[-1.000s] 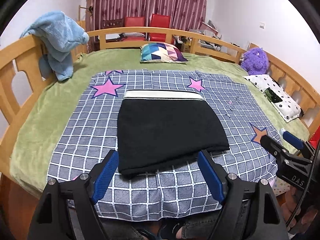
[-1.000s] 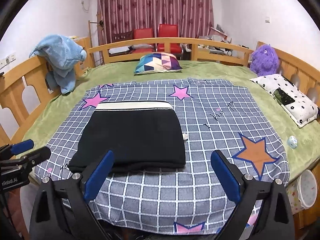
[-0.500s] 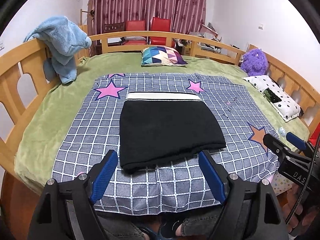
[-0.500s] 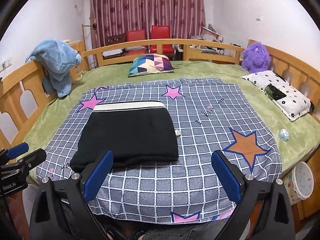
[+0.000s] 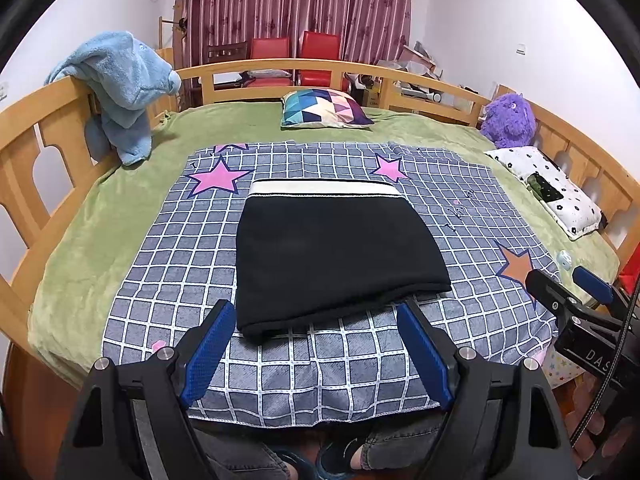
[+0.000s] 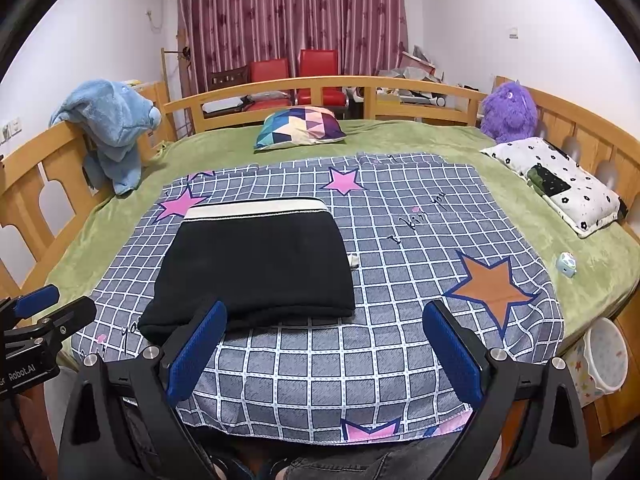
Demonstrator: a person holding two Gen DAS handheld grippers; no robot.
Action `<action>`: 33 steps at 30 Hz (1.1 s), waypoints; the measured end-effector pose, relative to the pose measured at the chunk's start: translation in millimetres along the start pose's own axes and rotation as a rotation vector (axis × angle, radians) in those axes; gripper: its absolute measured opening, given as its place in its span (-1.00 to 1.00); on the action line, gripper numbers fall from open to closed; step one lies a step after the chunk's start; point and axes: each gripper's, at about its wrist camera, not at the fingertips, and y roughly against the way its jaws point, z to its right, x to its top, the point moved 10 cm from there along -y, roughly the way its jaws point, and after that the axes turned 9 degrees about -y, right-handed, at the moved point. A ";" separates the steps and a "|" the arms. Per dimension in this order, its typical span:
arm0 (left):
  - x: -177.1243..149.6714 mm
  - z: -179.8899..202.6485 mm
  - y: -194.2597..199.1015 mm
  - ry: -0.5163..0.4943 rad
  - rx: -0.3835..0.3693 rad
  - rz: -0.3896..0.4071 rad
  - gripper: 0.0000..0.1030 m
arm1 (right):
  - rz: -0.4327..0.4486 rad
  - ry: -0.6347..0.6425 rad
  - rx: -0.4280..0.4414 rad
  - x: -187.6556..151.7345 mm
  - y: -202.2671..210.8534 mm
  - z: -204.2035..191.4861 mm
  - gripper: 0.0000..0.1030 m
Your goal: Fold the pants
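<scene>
The black pants (image 5: pixel 332 252) lie folded into a compact rectangle on the grey checked sheet (image 5: pixel 168 248), white waistband at the far edge. They also show in the right wrist view (image 6: pixel 256 264). My left gripper (image 5: pixel 316 344) is open and empty, held above the sheet's near edge just short of the fold. My right gripper (image 6: pixel 324 348) is open and empty, near the pants' front right corner. Each gripper shows at the edge of the other's view: the right gripper in the left wrist view (image 5: pixel 572 296), the left gripper in the right wrist view (image 6: pixel 44 312).
A wooden rail (image 5: pixel 48 120) rings the bed. A blue plush towel (image 5: pixel 124 88) hangs on the left rail. A patterned pillow (image 5: pixel 324 110), purple plush toy (image 5: pixel 510 120), white floral pillow (image 5: pixel 552 192) and a small blue object (image 6: pixel 566 264) lie around the sheet.
Both grippers have drawn back and risen slightly from the pants, staying open. The folded pants have not moved.
</scene>
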 end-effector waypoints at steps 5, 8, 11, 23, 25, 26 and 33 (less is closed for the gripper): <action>-0.4 -1.3 -0.9 0.010 0.001 -0.003 0.60 | 0.002 -0.004 0.001 -1.1 1.0 0.2 0.89; -1.2 -1.4 -0.4 0.017 0.001 -0.002 0.60 | 0.001 -0.002 0.002 -1.9 1.2 0.1 0.89; -1.9 -2.3 0.5 0.021 0.000 0.001 0.60 | 0.001 -0.003 0.003 -1.6 1.2 0.2 0.89; -0.6 -4.4 4.8 0.029 0.002 0.008 0.59 | 0.016 0.003 0.003 1.9 6.1 -2.1 0.89; -0.8 -4.4 4.8 0.030 0.002 0.008 0.59 | 0.016 0.003 0.004 2.1 5.9 -2.2 0.89; -0.9 -4.2 5.1 0.030 0.003 0.007 0.59 | 0.016 0.004 0.005 2.1 5.8 -1.7 0.89; -1.1 -4.6 5.4 0.032 0.004 0.007 0.59 | 0.019 0.005 0.005 2.9 6.0 -1.7 0.89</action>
